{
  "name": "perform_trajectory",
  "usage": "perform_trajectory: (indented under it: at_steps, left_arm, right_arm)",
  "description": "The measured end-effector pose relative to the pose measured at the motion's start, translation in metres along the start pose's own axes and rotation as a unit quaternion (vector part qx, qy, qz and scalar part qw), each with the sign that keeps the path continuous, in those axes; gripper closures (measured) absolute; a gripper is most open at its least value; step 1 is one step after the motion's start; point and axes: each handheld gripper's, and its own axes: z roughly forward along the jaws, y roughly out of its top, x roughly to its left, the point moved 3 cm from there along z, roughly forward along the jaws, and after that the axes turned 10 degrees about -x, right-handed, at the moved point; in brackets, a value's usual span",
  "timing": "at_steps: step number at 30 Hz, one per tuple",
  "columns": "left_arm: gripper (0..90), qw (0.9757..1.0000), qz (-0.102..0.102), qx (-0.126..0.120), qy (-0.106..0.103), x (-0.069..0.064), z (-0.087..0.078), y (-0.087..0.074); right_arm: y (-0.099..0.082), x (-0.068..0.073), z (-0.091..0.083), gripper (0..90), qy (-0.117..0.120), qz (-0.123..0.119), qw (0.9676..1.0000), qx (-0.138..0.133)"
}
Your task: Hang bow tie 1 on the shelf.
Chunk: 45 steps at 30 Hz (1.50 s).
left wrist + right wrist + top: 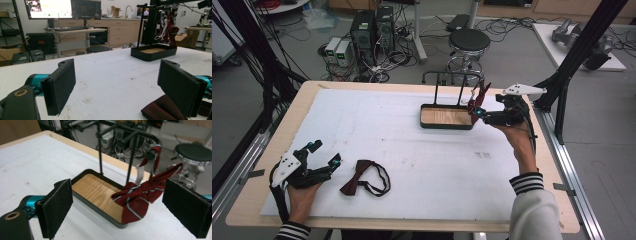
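A dark maroon bow tie (362,178) lies flat on the white mat near the front left. My left gripper (326,152) rests open just left of it; in the left gripper view the tie's fold (162,110) sits low beside the right jaw of that gripper (117,82). At the back right stands a black tray with a wooden floor (446,117) and a hanging rail (130,133). A red striped bow tie (140,195) hangs by its strap from the rail, over the tray's corner. My right gripper (117,205) is open around that tie without touching it, also seen at the tray's right end (477,111).
The white mat (422,165) covers most of the wooden table (257,195). Behind the table are a round stool (468,42), computer towers (372,30) and floor cables. Black frame posts (579,50) rise at the right, close to my right hand.
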Motion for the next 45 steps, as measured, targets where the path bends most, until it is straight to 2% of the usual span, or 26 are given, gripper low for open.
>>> perform_trajectory:
  at_steps: [5,8,12,14,16,17,18,19,23,26,30,32,33,35,45]
  left_arm:
    - [15.4,1.0000,0.000,0.000,0.000,0.000,0.000,0.000]
    - [15.4,1.0000,0.000,0.000,0.000,0.000,0.000,0.000]
    - [15.4,1.0000,0.000,0.000,0.000,0.000,0.000,0.000]
    - [15.4,1.0000,0.000,0.000,0.000,0.000,0.000,0.000]
    - [15.4,1.0000,0.000,0.001,0.000,0.000,0.000,0.000]
    - [15.4,1.0000,0.001,0.001,0.000,0.000,0.000,0.000]
    - [15.4,1.0000,0.000,0.000,0.000,0.000,0.000,0.000]
    - [15.4,1.0000,0.000,0.001,0.001,0.000,0.000,0.000]
    - [15.4,1.0000,0.000,0.001,0.000,0.000,0.000,0.000]
    - [15.4,1.0000,0.001,0.001,0.001,0.000,0.000,0.000]
    - [15.4,1.0000,0.001,0.000,0.001,0.000,0.000,0.000]
    - [15.4,1.0000,0.001,0.000,0.001,0.000,0.000,0.000]
    - [15.4,1.0000,0.002,0.001,0.001,0.000,0.000,0.000]
    - [15.4,1.0000,0.002,0.001,0.001,0.000,0.000,0.000]
    - [15.4,1.0000,0.004,0.002,0.003,-0.001,0.000,0.000]
  right_arm:
    - [-0.009,0.020,-0.019,8.8,0.008,-0.014,0.9992,-0.036]
    - [-0.015,0.032,-0.031,8.8,0.010,-0.013,0.9981,-0.060]
    - [-0.026,0.040,-0.046,8.8,-0.006,-0.021,0.9947,-0.101]
    - [-0.034,0.044,-0.052,8.8,-0.011,-0.014,0.9929,-0.118]
    - [-0.043,0.047,-0.055,8.7,-0.007,0.000,0.9923,-0.124]
    - [-0.043,0.047,-0.055,8.7,-0.007,0.000,0.9923,-0.124]
    - [-0.053,0.051,-0.059,8.8,-0.012,0.003,0.9907,-0.135]
    - [-0.057,0.053,-0.061,8.8,-0.018,0.000,0.9904,-0.137]
    - [-0.074,0.060,-0.067,8.8,-0.031,-0.001,0.9854,-0.168]
    - [-0.087,0.063,-0.070,8.8,-0.041,0.001,0.9804,-0.193]
    - [-0.100,0.063,-0.070,8.8,-0.048,0.004,0.9772,-0.207]
    - [-0.103,0.062,-0.069,8.8,-0.046,0.004,0.9797,-0.195]
    - [-0.104,0.062,-0.070,8.8,-0.047,0.006,0.9799,-0.194]
    - [-0.105,0.062,-0.070,8.8,-0.042,0.010,0.9780,-0.204]
    - [-0.118,0.070,-0.066,8.8,-0.038,0.005,0.9814,-0.188]
